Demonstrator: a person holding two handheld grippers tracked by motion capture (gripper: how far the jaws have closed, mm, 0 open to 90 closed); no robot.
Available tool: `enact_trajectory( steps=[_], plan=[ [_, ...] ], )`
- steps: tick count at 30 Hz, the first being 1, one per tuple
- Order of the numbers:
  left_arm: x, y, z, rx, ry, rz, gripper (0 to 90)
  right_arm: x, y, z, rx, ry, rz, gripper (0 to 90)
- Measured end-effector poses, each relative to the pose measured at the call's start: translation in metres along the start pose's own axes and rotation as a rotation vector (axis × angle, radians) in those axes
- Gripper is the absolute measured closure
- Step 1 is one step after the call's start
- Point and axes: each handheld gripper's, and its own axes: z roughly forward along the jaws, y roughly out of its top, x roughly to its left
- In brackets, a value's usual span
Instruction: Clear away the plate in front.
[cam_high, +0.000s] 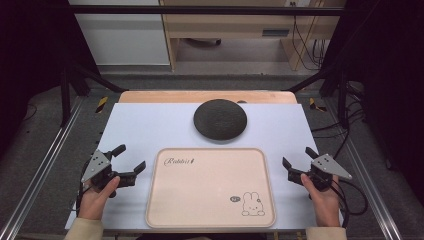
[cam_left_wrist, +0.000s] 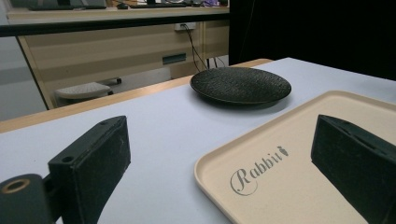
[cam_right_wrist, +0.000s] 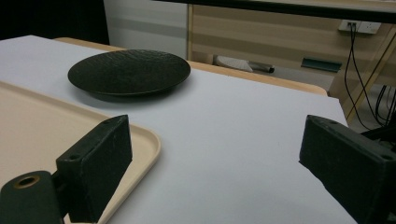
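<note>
We are holding our left gripper (cam_high: 131, 159) at nine o'clock and our right gripper (cam_high: 298, 160) at three o'clock beside the flat beige plastic tray (cam_high: 210, 186). Both are gaping wide, holding nothing. The round black bumpy plate (cam_high: 220, 119) is sitting at twelve o'clock, untouched. Nothing is getting moved yet. The tray's near edge is getting cut off in both gripper views.

A white counter (cam_high: 150, 125) has a strip of bare wood (cam_high: 150, 96) along its far edge. Beyond it stands a pale wooden desk (cam_high: 225, 25) with a white panel (cam_high: 125, 35) to its left and dark cables (cam_high: 305, 45) hanging at its right, below a wall socket (cam_right_wrist: 362, 26). Under the desk sits a low pale object (cam_left_wrist: 84, 89), possibly a chair base. Metal rails (cam_high: 45, 165) flank the counter, with yellow-black tape (cam_high: 101, 104) on the grey floor (cam_high: 240, 50).
</note>
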Motion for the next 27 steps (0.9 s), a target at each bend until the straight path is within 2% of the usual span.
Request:
enact_trajectory(
  steps=[5,9,10,11,14,16,19,20,22,27],
  plan=[
    [0.0,0.0,0.001,0.004,-0.002,0.009,4.6,0.001,-0.002,0.002,0.022,-0.003,0.0,9.2],
    [-0.004,0.001,0.006,0.029,-0.003,0.059,4.8,0.004,-0.002,0.0,0.038,-0.012,0.009,8.9],
    [-0.008,0.003,0.007,0.041,0.0,0.101,4.5,0.005,-0.002,0.0,0.036,-0.016,0.002,8.9],
    [-0.009,0.004,0.007,0.048,0.003,0.125,4.5,0.006,-0.002,0.0,0.041,-0.019,0.001,8.8],
    [-0.013,0.011,0.016,0.046,-0.017,0.175,4.4,0.008,-0.002,-0.002,0.046,-0.027,0.012,8.5],
    [-0.015,0.017,0.024,0.089,-0.036,0.223,4.4,0.01,-0.002,-0.003,0.054,-0.03,0.02,8.1],
    [-0.017,0.03,0.039,0.128,-0.063,0.329,4.2,0.013,-0.002,-0.007,0.053,-0.034,0.028,7.4],
    [-0.018,0.034,0.043,0.137,-0.075,0.346,3.7,0.014,-0.003,-0.008,0.058,-0.034,0.035,7.4],
    [-0.02,0.043,0.053,0.142,-0.115,0.353,3.1,0.014,-0.003,-0.01,0.061,-0.038,0.028,7.4],
    [-0.034,0.062,0.079,0.201,-0.178,0.451,3.5,0.015,-0.003,-0.013,0.06,-0.052,0.038,7.2]
  ],
)
